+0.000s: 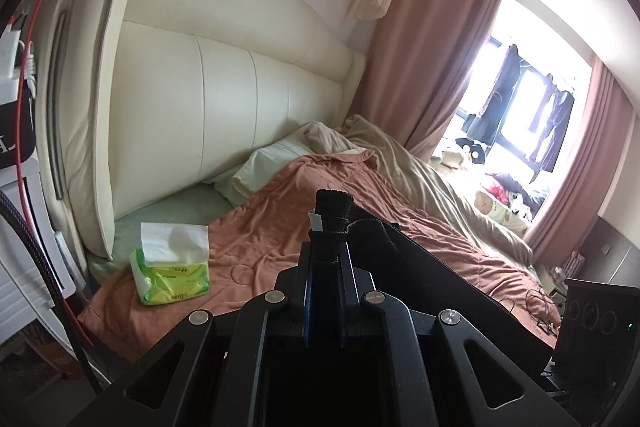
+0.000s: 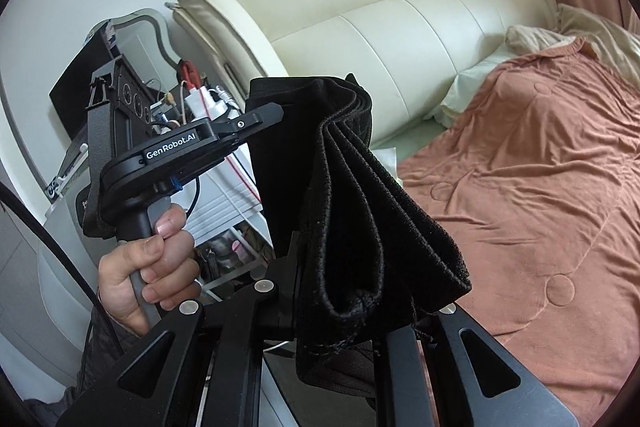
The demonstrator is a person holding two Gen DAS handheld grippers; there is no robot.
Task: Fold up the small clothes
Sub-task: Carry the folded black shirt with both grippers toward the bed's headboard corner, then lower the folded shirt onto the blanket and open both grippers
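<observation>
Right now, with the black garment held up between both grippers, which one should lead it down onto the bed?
Probably right. The right gripper holds the black garment beside bare pink blanket; the left gripper pinches only an edge.

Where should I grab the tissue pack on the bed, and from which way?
Grip the green tissue pack across its two long plastic sides, coming down from above. It lies flat on the pink blanket with a white tissue sticking up from the top, so keep the fingers low on the body, below that sheet.
</observation>
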